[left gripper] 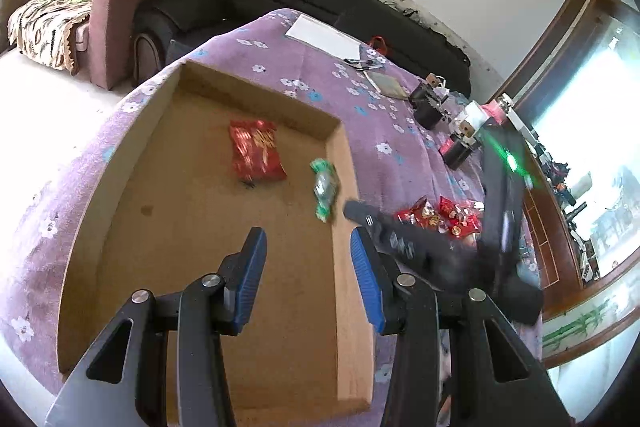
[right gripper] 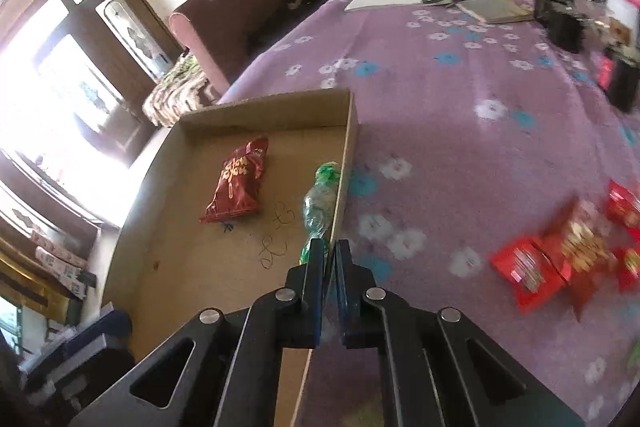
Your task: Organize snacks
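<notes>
Right now your right gripper [right gripper: 330,259] has its jaws pressed together with nothing visible between the pads, tips poised just over the near end of the box's right-hand wall, the green packet [right gripper: 322,203] lying just ahead of them inside. Your left gripper [left gripper: 308,259] hangs over the cardboard box [left gripper: 120,163] with its jaws standing partly apart and empty, the bare floor of the box showing through the gap. Count with me — two snacks in the box: the dark red bag [right gripper: 238,183] ahead and to the left of the right claw, and that green one tight against the wall. Off to the right of the right claw, on the purple flowered cloth [right gripper: 440,99], sits the loose pile of red packets [right gripper: 560,259]; I make out at least four, though blur keeps me from an exact tally. My read is that the next pickup comes from that pile, so spread the right claw's jaws before you swing across, and come down on a single packet at the pile's near edge rather than its middle — crinkly wrappers slide, and a bite into the heap may drag two. Keep the left claw clear of the right's path, since the two tools sit close together in the left wrist view.
</notes>
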Demonstrator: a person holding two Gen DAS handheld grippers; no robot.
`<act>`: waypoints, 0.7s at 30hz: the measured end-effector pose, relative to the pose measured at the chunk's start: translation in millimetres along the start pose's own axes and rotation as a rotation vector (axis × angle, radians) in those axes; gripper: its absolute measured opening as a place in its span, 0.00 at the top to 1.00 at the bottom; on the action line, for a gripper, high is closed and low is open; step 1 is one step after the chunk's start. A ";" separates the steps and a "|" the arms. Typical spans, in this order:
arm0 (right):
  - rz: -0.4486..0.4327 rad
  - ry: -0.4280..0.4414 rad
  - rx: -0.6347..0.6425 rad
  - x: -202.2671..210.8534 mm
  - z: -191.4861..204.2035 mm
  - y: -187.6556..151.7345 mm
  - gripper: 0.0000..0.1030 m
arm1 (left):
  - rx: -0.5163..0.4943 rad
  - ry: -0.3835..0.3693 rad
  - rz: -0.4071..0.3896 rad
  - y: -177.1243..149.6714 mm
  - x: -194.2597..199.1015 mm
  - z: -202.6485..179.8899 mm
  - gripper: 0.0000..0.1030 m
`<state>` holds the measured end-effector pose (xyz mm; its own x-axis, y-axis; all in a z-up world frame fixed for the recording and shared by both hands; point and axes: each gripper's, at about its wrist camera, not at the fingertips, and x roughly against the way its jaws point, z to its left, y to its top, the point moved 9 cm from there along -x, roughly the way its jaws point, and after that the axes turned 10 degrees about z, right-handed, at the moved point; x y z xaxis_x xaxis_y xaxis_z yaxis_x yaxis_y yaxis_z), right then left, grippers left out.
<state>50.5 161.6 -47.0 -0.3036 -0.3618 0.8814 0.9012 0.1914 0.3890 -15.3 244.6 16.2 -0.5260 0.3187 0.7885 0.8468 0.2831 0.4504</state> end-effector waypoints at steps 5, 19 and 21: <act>-0.091 0.089 0.013 47.0 -15.5 -9.0 0.85 | -0.036 -0.018 0.026 -6.7 -8.4 -17.8 0.59; 0.016 0.069 0.078 23.8 -46.8 -54.8 0.65 | -0.091 -0.049 0.069 -24.1 -21.1 -62.0 0.59; -0.002 0.084 0.059 24.9 -43.7 -52.9 0.65 | -0.098 -0.040 0.062 -25.1 -17.3 -63.1 0.59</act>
<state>8.7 102.7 -57.4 -0.2759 -0.4369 0.8561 0.8800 0.2434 0.4079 -22.5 174.9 17.7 -0.4733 0.3694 0.7997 0.8805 0.1727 0.4414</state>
